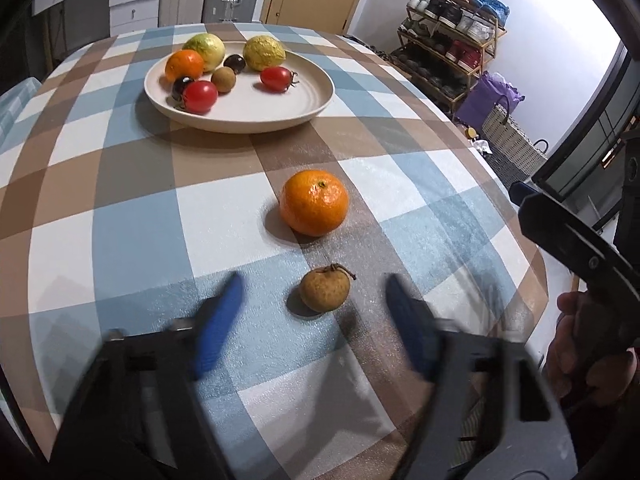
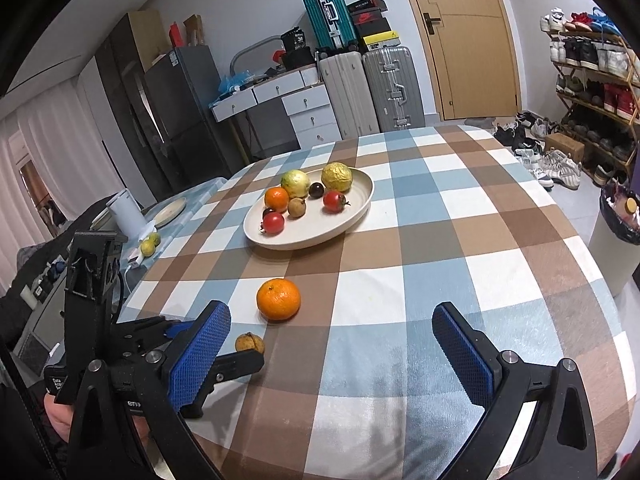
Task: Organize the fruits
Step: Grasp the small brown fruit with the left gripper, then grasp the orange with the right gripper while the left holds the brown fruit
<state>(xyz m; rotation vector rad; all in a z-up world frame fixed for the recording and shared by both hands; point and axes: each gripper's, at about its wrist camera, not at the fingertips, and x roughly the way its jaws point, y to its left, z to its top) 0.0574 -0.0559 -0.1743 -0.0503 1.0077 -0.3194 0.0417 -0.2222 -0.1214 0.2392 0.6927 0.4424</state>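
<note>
Because the small brown fruit [image 1: 325, 289] lies on the checked tablecloth [image 1: 120, 220] directly ahead of the left gripper [image 1: 314, 300], the step in hand appears to be picking it up for transfer to the plate [image 1: 312, 100]. To do this well, advance the left gripper until the fruit sits squarely between the two blue pads [image 1: 224, 312], not at their tips. Keep the pads level with the widest part of the fruit, just clear of the cloth. Close slowly: the fruit is round and likely to roll or squirt forward toward the orange [image 1: 314, 203], which rests just beyond it on the table. Keep the stem clear of the pads if possible.

The plate stands well apart at the far side of the table and already carries several fruits; the bare area on its near right side looks like the most suitable place to set the fruit down.

Left jaws: spread wide, holding nothing, touching nothing; the fruit lies ahead of and between the pad tips. The pads are motion-blurred in the left wrist view.

Right gripper [image 2: 332, 344]: jaws spread wide, empty, hovering over the near part of the table, to the right of both loose fruits.
</note>
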